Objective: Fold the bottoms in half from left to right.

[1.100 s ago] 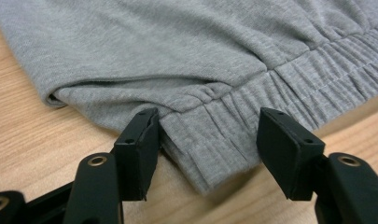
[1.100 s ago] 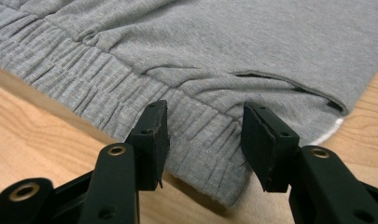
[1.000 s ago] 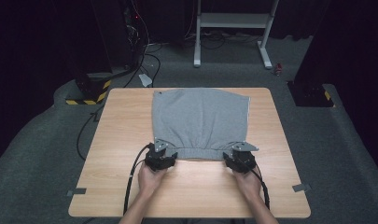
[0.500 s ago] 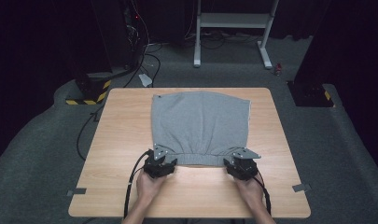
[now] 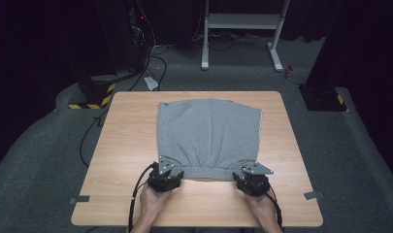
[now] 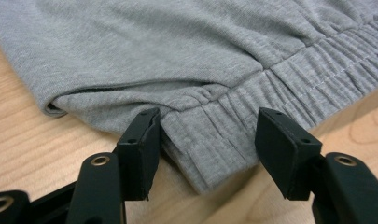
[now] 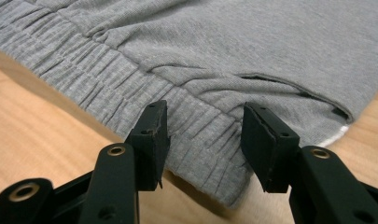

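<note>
I have a grey jersey-knit garment with a gathered elastic waistband spread flat on the pale wooden worktop, its waistband along the edge nearest me and the rest reaching toward the far edge.

My left gripper sits at the waistband's left corner. In the left gripper view its two black jaws stand apart, one on each side of that corner. The left jaw is right against the cloth's edge and the right jaw stands clear of it, so the gripper is open with the fabric between, not pinched. Just above the corner a fold in the cloth gapes like a pocket slit.

My right gripper is at the waistband's right corner. In the right gripper view the jaws again stand apart over the ribbed band, the left jaw touching the fabric and the right one just beside it with a gap; this gripper is open too. A dark slit and a sliver of white lining show at the cloth's right edge.

Both my hands rest low on the worktop's near side, with cables trailing back from them.
</note>
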{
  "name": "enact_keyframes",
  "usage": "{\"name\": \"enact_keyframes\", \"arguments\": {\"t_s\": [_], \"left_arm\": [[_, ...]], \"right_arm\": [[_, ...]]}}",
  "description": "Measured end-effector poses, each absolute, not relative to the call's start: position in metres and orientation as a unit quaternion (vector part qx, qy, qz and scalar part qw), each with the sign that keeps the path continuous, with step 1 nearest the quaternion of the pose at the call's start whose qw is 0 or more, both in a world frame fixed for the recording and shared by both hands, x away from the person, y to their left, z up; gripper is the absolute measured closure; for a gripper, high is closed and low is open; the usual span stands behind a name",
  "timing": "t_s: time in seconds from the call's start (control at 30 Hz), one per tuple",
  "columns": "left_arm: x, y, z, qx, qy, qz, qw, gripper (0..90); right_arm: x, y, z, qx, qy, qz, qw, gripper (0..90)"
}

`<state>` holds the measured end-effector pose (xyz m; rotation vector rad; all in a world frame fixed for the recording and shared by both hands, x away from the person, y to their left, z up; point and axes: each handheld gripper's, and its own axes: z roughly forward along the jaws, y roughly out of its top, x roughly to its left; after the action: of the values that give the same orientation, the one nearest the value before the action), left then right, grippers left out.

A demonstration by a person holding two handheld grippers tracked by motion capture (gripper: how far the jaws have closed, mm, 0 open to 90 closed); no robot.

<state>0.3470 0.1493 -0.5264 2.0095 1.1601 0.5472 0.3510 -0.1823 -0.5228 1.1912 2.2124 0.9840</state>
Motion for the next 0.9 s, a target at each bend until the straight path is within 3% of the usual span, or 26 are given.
{"name": "enact_keyframes", "arguments": {"t_s": [0.9], "left_arm": [[0.306,0.148,-0.527,0.789,0.443,0.214,0.368,40.0]], "right_arm": [[0.316,-0.187,-0.523,0.420,0.805,0.360,0.212,51.1]]}}
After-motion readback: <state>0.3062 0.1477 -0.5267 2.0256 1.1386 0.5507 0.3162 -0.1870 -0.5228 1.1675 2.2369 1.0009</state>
